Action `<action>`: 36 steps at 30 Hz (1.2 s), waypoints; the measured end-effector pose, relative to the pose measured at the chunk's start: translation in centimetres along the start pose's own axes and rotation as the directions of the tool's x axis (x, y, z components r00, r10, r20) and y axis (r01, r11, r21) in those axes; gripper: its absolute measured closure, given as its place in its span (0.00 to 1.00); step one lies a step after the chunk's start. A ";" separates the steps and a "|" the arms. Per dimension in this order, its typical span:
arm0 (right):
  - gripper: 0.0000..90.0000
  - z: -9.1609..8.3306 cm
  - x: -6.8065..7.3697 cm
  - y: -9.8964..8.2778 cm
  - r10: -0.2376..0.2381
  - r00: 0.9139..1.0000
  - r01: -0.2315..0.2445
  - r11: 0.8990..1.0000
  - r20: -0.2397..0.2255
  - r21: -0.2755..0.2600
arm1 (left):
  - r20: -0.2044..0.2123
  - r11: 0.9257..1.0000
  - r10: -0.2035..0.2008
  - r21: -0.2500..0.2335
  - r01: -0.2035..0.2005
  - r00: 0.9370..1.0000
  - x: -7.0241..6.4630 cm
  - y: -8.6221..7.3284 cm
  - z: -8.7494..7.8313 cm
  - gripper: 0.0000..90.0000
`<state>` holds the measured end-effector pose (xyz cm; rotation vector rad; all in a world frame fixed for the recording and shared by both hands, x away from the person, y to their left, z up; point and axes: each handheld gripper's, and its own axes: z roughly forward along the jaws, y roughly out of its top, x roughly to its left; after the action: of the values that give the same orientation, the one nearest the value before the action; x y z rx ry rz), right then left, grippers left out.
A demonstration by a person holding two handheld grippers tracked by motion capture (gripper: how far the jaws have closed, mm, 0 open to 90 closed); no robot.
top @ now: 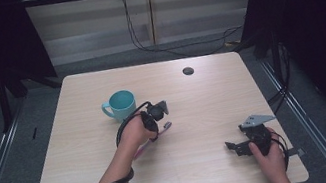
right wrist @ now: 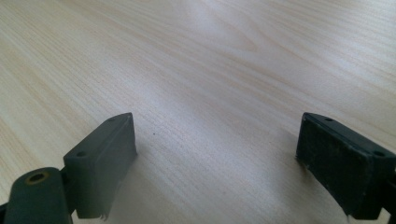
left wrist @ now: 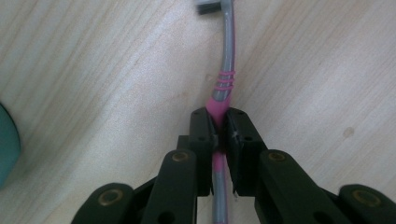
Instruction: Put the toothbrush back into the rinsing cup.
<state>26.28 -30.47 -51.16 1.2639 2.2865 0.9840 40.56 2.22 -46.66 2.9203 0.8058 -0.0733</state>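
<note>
Toothbrush [left wrist: 226, 70] is the thing in play, pink and grey, lying flat on the table [top: 195, 111] just past centre, with the teal cup [top: 120, 104] close by at about ten o'clock from it. My left gripper [left wrist: 218, 126] is down over the handle and clenched on it: in the left gripper view both pads squeeze the pink part of the grip, bristle head pointing away at twelve o'clock. I read this as the grasp just made, with the lift yet to come. My right gripper [top: 240, 147] sits well apart at about four o'clock on the table, jaws spread wide with only bare wood between them; it's idle. Next move, as I judge it: raise the brush cleanly off the wood without letting it pivot in the pads, since the hold is on a narrow handle. If the cup is the destination, I'd swing towards ten o'clock and tip the brush upright before lowering it in.
</note>
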 end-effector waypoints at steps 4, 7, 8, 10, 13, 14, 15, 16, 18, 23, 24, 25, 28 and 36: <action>0.13 0.0 0.0 0.0 0.000 1.000 0.000 1.000 0.000 0.000 | -0.005 0.999 -0.008 -0.046 0.007 1.000 0.2 -0.6 -0.1 0.91; 0.13 0.0 0.0 0.0 0.000 1.000 0.000 1.000 0.000 0.000 | 0.006 0.996 -0.024 -0.080 0.024 1.000 0.5 -1.1 -0.6 0.91; 0.13 0.0 0.0 0.0 0.000 1.000 0.000 1.000 -0.002 -0.001 | 0.009 0.995 -0.032 -0.096 0.033 0.999 0.5 -1.3 -0.8 0.91; 0.13 0.0 0.0 0.0 0.001 1.000 -0.001 1.000 0.000 0.001 | 0.010 0.993 -0.038 -0.109 0.038 0.999 0.6 -1.5 -1.1 0.91; 0.13 0.0 0.0 0.0 0.001 1.000 -0.001 1.000 0.000 0.001 | 0.016 0.990 -0.043 -0.136 0.045 0.999 0.9 -1.9 -1.8 0.91; 0.13 0.0 0.0 0.0 -0.001 1.000 0.001 1.000 0.000 0.000 | 0.010 0.988 -0.045 -0.145 0.046 0.999 1.0 -2.0 -2.1 0.91; 0.13 0.0 0.0 0.0 -0.001 1.000 0.001 1.000 0.000 0.000 | 0.015 0.987 -0.051 -0.149 0.052 0.999 1.0 -2.1 -2.3 0.91; 0.13 0.0 0.0 0.0 0.000 1.000 0.000 1.000 0.000 0.000 | 0.017 0.986 -0.052 -0.156 0.054 0.999 1.0 -2.2 -2.5 0.91; 0.13 0.0 0.0 0.0 -0.001 1.000 0.001 1.000 0.000 0.000 | 0.019 0.983 -0.056 -0.173 0.059 0.998 1.0 -2.3 -2.7 0.91; 0.13 0.0 0.0 0.0 0.001 1.000 -0.001 1.000 0.000 0.001 | 0.039 0.978 -0.057 -0.198 0.063 0.998 1.0 -2.2 -3.6 0.91; 0.13 0.0 0.0 0.0 0.001 1.000 -0.001 1.000 0.000 0.001 | 0.039 0.978 -0.057 -0.198 0.063 0.998 1.0 -2.2 -3.6 0.91; 0.13 0.0 0.0 0.0 -0.002 1.000 0.002 1.000 -0.001 -0.001 | 0.034 0.978 -0.059 -0.199 0.065 0.998 0.9 -2.2 -3.7 0.91; 0.13 0.0 0.0 0.0 -0.002 1.000 0.002 1.000 -0.001 -0.001 | 0.043 0.968 -0.062 -0.240 0.070 0.997 0.9 -2.3 -4.5 0.91; 0.13 0.1 0.0 0.0 -0.002 1.000 0.002 1.000 0.000 -0.002 | 0.033 0.947 -0.094 -0.306 0.100 0.995 1.4 -3.0 -5.5 0.91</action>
<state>26.35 -30.45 -51.16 1.2601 2.2867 0.9851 40.33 6.12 -41.62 2.5844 0.8703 0.0167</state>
